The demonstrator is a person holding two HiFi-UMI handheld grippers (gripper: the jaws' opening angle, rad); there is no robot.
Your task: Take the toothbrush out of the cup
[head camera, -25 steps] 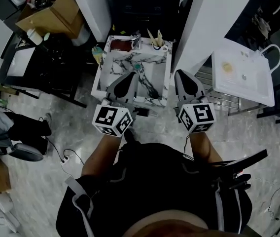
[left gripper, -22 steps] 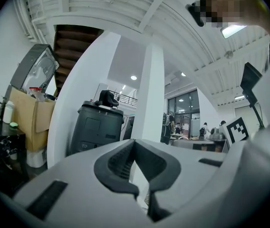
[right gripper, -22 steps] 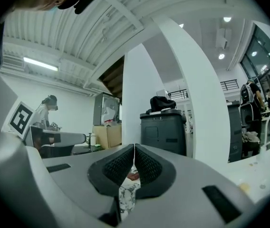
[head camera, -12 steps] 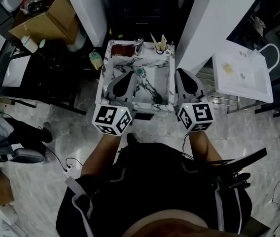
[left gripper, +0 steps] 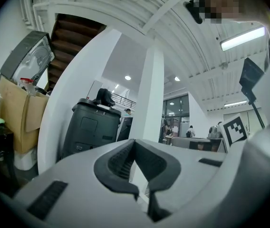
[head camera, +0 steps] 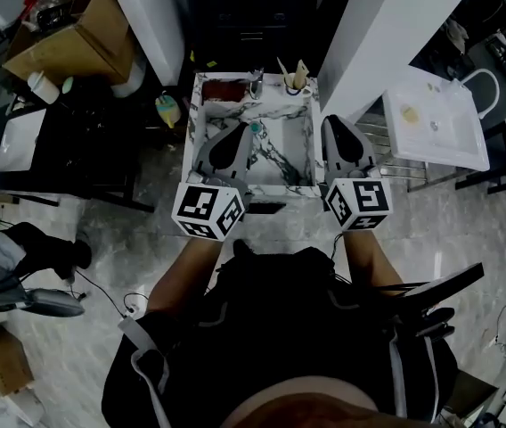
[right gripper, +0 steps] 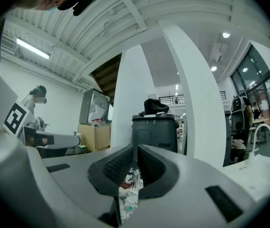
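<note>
A marble-patterned wash basin stands ahead of me in the head view. At its back right corner is a small cup with toothbrushes sticking up out of it. My left gripper is held over the basin's near left part, shut and empty. My right gripper hovers by the basin's right rim, short of the cup, also shut with nothing in it. The left gripper view shows the jaws closed. In the right gripper view the closed jaws have a sliver of marble basin below them.
A faucet stands at the basin's back edge. White pillars flank it and a dark bin stands behind. A white sink is at the right, a cardboard box at the back left, and a bottle beside the basin.
Both grippers have moved forward toward the basin, which now sits closer under them. Their jaws stay closed.
</note>
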